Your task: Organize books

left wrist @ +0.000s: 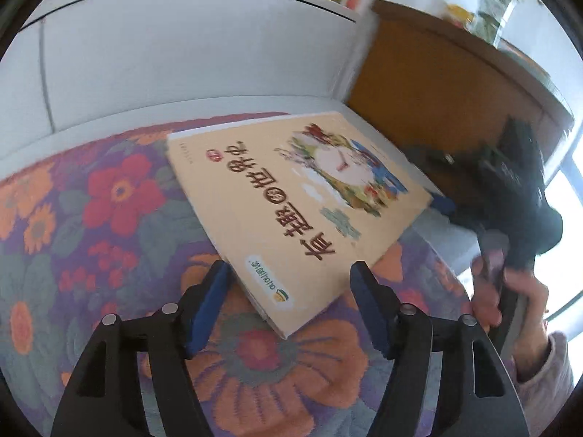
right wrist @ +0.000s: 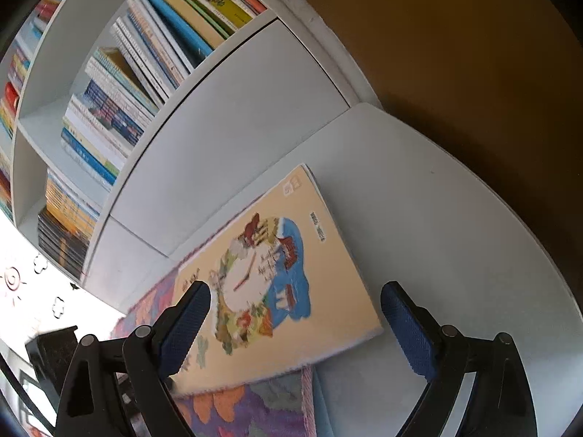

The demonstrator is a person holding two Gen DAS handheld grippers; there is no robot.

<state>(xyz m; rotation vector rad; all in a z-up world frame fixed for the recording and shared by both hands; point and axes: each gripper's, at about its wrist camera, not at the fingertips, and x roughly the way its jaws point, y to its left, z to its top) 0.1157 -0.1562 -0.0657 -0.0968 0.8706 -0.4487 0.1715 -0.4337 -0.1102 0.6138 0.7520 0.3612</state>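
A cream-covered book (left wrist: 291, 200) with a round clock picture lies flat on a flowered mat (left wrist: 109, 218), its right part reaching over the white tabletop (left wrist: 448, 233). My left gripper (left wrist: 289, 284) is open, its blue pads standing on either side of the book's near corner without pressing it. In the right wrist view the same book (right wrist: 291, 255) lies below and between the fingers of my right gripper (right wrist: 297, 298), which is open wide and holds nothing. A person's hand (left wrist: 510, 291) shows at the right edge of the left wrist view.
A white bookcase (right wrist: 43, 116) with several rows of upright and leaning books (right wrist: 120, 83) stands behind the table, over plain white cabinet doors (right wrist: 237, 116). A brown wooden panel (left wrist: 437, 83) rises at the right. The white tabletop (right wrist: 437, 218) continues beside the book.
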